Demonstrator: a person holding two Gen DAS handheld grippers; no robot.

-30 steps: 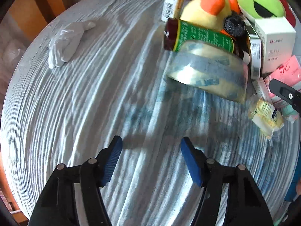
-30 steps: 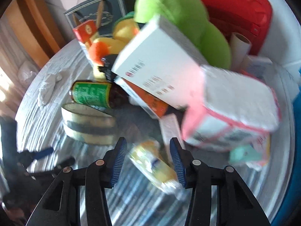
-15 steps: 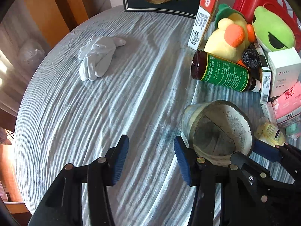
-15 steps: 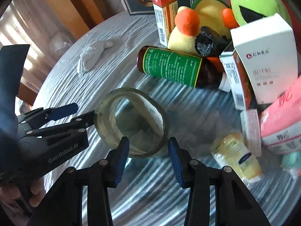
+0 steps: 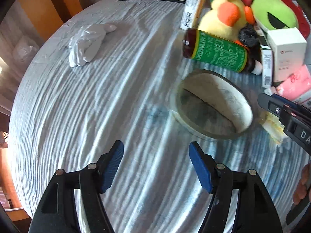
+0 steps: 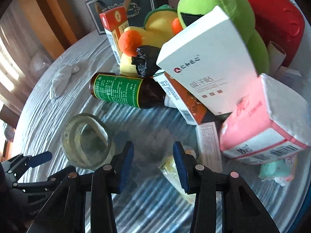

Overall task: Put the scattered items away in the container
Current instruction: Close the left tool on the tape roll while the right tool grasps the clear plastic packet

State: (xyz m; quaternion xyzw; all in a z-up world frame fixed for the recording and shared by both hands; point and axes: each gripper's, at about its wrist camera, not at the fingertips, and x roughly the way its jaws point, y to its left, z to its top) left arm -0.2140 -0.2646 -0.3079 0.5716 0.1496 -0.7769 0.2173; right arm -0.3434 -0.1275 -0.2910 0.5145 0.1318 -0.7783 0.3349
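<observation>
The left tool point(image 5: 156, 165) hangs over bare striped cloth on the round bench point(image 5: 58, 116), its jaws apart and just widened, nothing between them. The tape roll point(image 5: 213, 104) lies flat just beyond its right finger. Left of it the bench is open out to the curved edge, with only a white glove point(image 5: 87, 42) far left. The right tool point(image 6: 153, 161) has its jaws partly apart and just narrowed slightly, empty, a yellow packet point(image 6: 173, 167) just under its right finger. Clutter crowds the far right: a brown bottle point(image 6: 124, 91) on its side, a white box point(image 6: 210, 66), a pink pack point(image 6: 262, 128), plush toys point(image 6: 155, 31) and a red container point(image 6: 276, 19) behind
</observation>
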